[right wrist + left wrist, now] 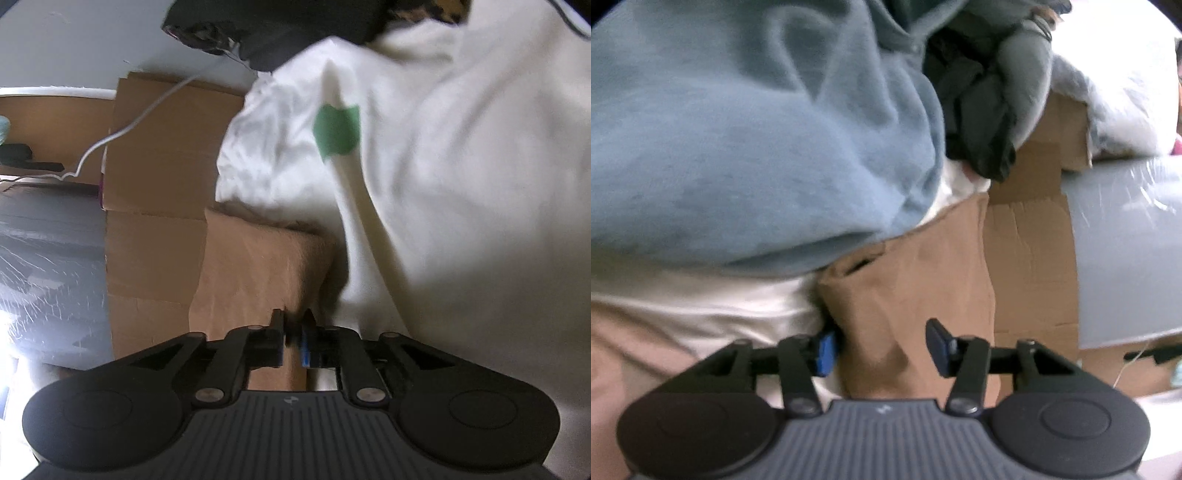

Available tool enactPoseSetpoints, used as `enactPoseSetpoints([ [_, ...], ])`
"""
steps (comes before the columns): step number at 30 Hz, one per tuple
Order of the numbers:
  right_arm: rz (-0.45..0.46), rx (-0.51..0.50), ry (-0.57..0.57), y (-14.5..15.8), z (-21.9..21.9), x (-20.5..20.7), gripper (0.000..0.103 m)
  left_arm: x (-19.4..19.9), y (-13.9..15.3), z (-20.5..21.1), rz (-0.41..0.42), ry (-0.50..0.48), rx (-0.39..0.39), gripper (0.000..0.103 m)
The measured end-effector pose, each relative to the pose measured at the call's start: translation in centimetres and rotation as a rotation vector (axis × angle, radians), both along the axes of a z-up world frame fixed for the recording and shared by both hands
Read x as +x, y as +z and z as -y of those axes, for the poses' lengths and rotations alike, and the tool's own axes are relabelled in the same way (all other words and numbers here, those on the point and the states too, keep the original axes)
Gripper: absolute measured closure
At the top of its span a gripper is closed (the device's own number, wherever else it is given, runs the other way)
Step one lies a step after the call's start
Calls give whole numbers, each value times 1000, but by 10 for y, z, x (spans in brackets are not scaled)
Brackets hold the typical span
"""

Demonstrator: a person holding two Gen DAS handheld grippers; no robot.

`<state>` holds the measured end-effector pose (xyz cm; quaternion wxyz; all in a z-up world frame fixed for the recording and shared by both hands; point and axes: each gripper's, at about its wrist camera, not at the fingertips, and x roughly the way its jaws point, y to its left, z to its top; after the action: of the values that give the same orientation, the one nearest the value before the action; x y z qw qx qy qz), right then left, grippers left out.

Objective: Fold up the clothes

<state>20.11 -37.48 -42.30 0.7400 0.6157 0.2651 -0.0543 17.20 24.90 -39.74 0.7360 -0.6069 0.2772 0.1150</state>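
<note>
A tan garment (916,280) lies folded in the middle, its upper end tucked under a blue-grey fleece (746,129) that rests on white cloth (713,302). My left gripper (882,349) is open, its blue-padded fingers on either side of the tan garment's near end without pressing it. In the right wrist view the same tan garment (255,266) lies beside a cream garment with a green patch (461,221). My right gripper (293,332) stands nearly shut at the tan garment's near right edge, pinching a fold of it.
Flattened cardboard (1030,266) (159,166) lies under and beyond the clothes. A grey film-wrapped panel (1130,251) (48,266) borders it. Dark clothes (979,122) (277,33) are heaped at the back, and a white cable (122,133) crosses the cardboard.
</note>
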Motion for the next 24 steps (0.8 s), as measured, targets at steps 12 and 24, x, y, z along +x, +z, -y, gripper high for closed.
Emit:
enactPoseSetpoints([
  [12, 0, 32, -29, -7, 4, 16, 87, 10, -11, -1, 10, 17, -5, 62],
  [24, 8, 62, -83, 11, 18, 14, 102, -1, -1, -6, -40, 24, -49, 97],
])
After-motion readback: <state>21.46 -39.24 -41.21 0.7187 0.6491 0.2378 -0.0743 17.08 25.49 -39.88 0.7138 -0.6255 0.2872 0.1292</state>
